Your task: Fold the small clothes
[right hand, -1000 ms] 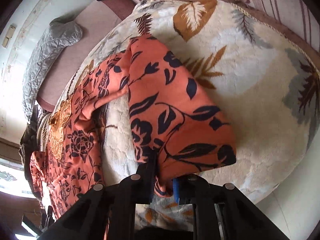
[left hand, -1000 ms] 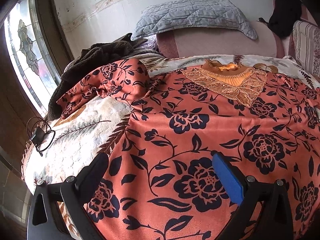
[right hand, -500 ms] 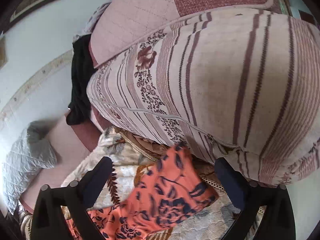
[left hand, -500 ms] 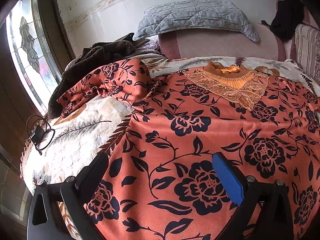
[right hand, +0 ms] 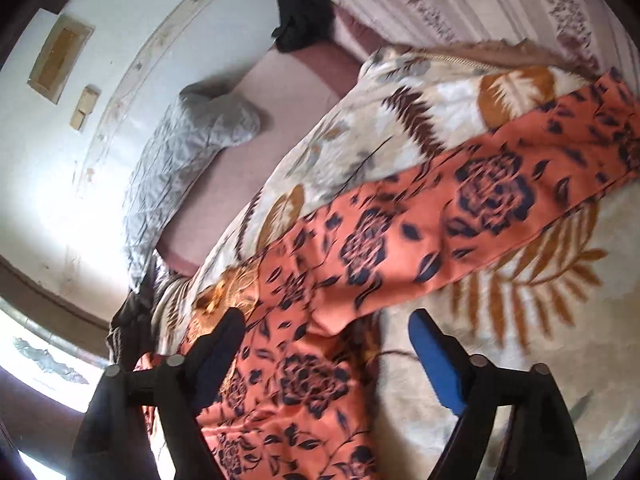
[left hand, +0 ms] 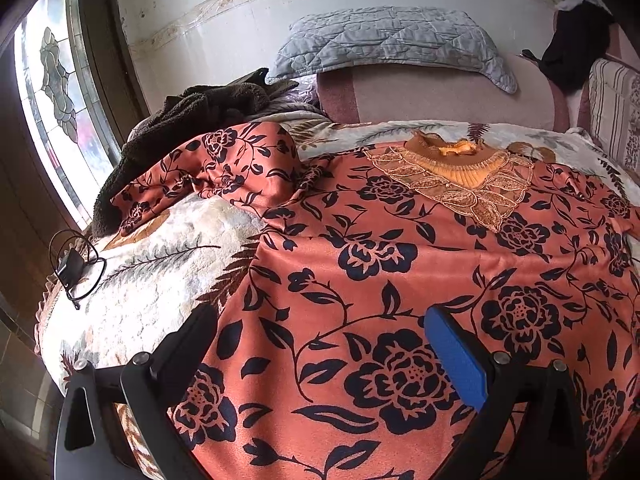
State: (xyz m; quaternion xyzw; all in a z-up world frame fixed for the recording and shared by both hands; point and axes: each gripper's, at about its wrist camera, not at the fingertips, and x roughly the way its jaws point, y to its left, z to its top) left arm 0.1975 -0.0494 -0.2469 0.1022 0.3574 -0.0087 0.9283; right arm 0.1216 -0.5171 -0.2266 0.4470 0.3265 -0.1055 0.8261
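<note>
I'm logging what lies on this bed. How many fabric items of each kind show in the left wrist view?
Orange floral garment: 1
Grey quilted pillow: 1
Dark fuzzy blanket: 1
Black garment: 1
Leaf-print bedspread: 1
Total: 5

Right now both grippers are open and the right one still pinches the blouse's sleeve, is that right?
Not quite: both are open, but the right gripper holds nothing. The right wrist view shows the sleeve of the blouse lying flat on the blanket. The left gripper is open too.
</note>
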